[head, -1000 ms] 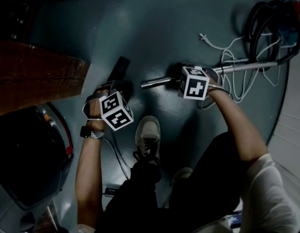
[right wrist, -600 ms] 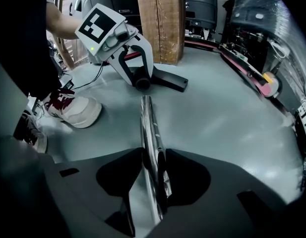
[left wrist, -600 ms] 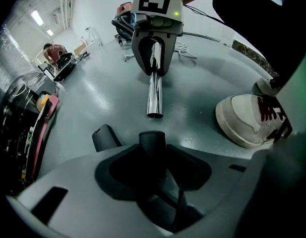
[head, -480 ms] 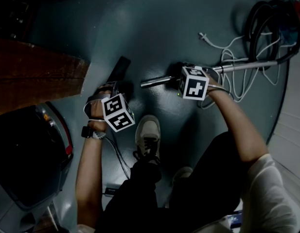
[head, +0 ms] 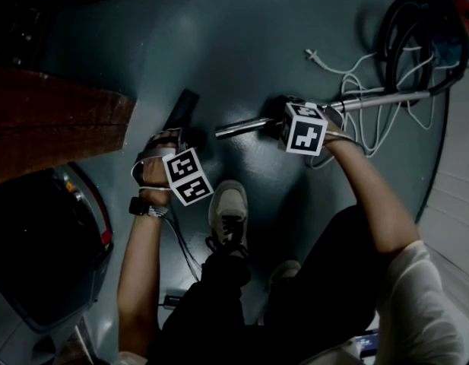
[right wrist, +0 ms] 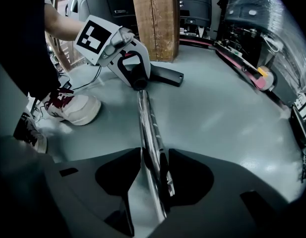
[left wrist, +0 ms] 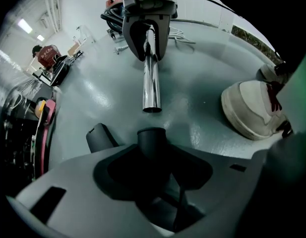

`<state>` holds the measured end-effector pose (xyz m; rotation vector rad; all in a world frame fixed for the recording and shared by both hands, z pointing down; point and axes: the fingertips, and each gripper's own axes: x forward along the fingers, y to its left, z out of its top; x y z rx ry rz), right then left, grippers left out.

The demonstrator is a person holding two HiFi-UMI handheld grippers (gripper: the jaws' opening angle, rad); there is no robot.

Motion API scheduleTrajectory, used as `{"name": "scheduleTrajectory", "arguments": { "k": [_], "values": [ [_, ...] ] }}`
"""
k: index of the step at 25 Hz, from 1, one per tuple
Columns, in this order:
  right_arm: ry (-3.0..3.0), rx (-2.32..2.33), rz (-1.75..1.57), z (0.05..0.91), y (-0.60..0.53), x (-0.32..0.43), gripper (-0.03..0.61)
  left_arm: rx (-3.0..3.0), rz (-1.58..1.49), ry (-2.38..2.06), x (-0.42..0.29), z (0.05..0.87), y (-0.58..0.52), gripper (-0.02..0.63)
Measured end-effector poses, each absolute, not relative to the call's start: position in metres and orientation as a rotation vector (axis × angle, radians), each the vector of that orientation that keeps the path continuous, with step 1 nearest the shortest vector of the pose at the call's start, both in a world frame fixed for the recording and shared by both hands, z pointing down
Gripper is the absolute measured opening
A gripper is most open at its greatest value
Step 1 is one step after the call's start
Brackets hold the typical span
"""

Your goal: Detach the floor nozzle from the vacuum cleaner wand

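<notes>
The black floor nozzle (head: pixel 182 109) lies on the grey floor, apart from the chrome wand (head: pixel 242 128). The wand's open end (left wrist: pixel 152 105) faces the nozzle's neck (left wrist: pixel 152 139) across a short gap. My left gripper (head: pixel 173 137) points down over that neck, which stands between its opening jaws without the pads pressing it. My right gripper (head: pixel 281 124) straddles the wand (right wrist: pixel 148 123) farther along; its jaws are opening too, with the tube between them. Each gripper shows in the other's view: the right gripper (left wrist: pixel 145 33) and the left gripper (right wrist: pixel 135 76).
A pale shoe (head: pixel 229 215) stands just below the two grippers. A wooden beam (head: pixel 52 120) lies at the left with a dark machine (head: pixel 36 265) below it. The vacuum's hose and body (head: pixel 424 29) and a white cable (head: pixel 356 90) lie at the top right.
The left gripper has rolled a little, so its marker cube sits slightly lower and to the right. The wand and the right gripper have stayed almost still.
</notes>
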<state>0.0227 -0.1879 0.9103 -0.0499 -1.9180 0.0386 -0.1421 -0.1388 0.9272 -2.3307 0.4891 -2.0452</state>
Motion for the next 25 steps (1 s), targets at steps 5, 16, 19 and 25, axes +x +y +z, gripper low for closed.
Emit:
{"name": "scheduleTrajectory", "arguments": {
  "k": [5,16,19,25],
  "values": [
    [-1.925,-0.054,0.012,0.907,-0.190,0.019,0.176,-2.328,-2.069,0.512,-0.145,0.929,-0.141,0.203],
    [-2.018,-0.041,0.086,0.899,-0.188,0.013,0.187,-2.620,-1.833,0.704,-0.129,0.904,-0.149,0.216],
    [-2.053,-0.031,0.070,0.890,-0.190,0.009,0.187,-2.701,-1.753,0.775,-0.127,0.893,-0.153,0.215],
    [-2.151,0.013,0.073,0.867,-0.198,0.000,0.187,-2.826,-1.622,0.883,-0.130,0.876,-0.158,0.204]
  ]
}}
